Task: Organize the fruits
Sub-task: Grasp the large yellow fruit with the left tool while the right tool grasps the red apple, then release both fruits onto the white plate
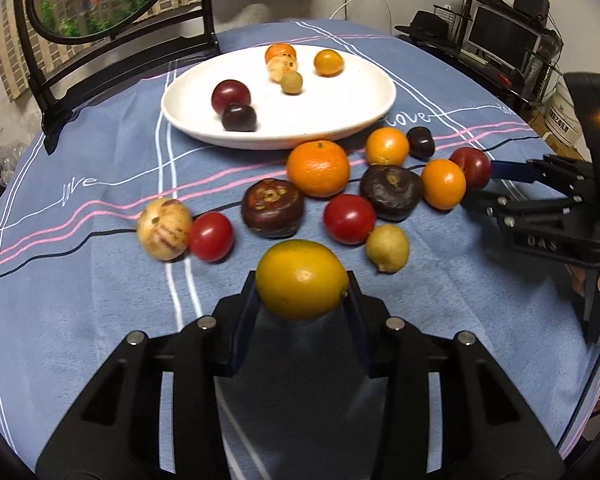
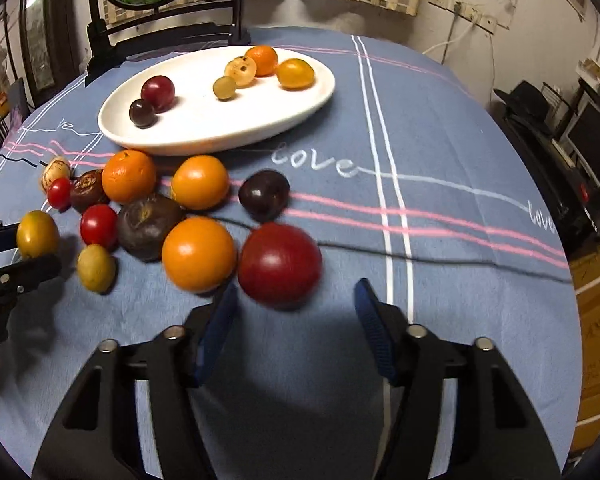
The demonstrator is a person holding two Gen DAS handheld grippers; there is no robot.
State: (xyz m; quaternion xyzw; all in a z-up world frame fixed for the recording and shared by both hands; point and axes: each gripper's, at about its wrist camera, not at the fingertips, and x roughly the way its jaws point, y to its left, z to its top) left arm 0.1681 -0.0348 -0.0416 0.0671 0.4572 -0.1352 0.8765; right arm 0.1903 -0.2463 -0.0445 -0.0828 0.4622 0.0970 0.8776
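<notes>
- Fruits: six sit on the white plate [image 1: 364, 118], roughly a dozen loose on the tablecloth [image 1: 100, 280].
- Left gripper [image 1: 302, 300] clamps a yellow lemon [image 1: 302, 278].
- Right gripper [image 2: 296, 320] gapes wide near a red plum [image 2: 279, 264].

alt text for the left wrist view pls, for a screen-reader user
The left hand-held gripper grips a yellow-orange citrus fruit above a blue tablecloth. Beyond it lie scattered loose fruits, then a white plate holding six small fruits. The right hand-held gripper reaches in, open, toward a red fruit.
</notes>
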